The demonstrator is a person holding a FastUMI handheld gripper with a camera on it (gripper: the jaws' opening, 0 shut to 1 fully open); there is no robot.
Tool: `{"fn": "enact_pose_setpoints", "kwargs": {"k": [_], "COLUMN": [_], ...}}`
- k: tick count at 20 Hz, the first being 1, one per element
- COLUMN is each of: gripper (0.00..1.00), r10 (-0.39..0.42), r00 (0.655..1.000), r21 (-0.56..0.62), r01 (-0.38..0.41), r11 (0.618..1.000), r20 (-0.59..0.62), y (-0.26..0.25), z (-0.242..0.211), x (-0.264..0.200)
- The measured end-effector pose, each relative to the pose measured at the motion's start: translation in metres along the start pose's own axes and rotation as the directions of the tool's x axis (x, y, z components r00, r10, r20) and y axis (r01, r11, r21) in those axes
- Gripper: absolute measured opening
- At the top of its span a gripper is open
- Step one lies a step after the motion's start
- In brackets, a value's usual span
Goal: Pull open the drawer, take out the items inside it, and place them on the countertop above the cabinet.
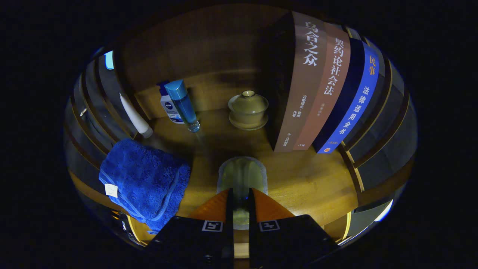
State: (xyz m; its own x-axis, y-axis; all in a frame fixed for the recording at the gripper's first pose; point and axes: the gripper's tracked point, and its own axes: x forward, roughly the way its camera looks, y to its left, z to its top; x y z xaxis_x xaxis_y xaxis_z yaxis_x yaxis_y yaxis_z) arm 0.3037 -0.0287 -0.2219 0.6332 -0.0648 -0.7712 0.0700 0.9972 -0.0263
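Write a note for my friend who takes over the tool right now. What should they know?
Tool: fingers closed on a pale green item, held just above the wooden countertop.
Around it: blue towel beside the fingers; two bottles, a lidded cup and standing books beyond them.
Done: this item has reached the countertop.
Left: set it down, let go, then check the drawer for more.
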Motion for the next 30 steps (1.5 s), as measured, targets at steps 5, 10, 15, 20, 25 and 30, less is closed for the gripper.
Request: {"fn": "enact_pose_setpoints", "kwargs": {"k": [5, 10, 15, 20, 25, 30], "gripper": [0.61, 1.0, 1.0, 0.99, 0.99, 0.98], "r10": [0.013, 0.052, 0.111, 0.165, 0.24, 0.206], "r00": [0.999, 0.985, 0.891, 0.732, 0.612, 0.611], "r21": [0.017, 0.014, -0.053, -0.128, -0.195, -0.098], "r01": [-0.014, -0.056, -0.098, -0.107, -0.14, -0.206], "r11": [1.0, 0.998, 0.994, 0.986, 0.971, 0.974], "r20": [0.04, 0.167, 0.44, 0.661, 0.754, 0.765], "y": [-0.002, 0.0, 0.004, 0.011, 0.03, 0.026], "z": [0.005, 0.017, 0.027, 0.011, -0.049, -0.123], "x": [-0.003, -0.033, -0.097, -0.181, -0.234, -0.24]}}
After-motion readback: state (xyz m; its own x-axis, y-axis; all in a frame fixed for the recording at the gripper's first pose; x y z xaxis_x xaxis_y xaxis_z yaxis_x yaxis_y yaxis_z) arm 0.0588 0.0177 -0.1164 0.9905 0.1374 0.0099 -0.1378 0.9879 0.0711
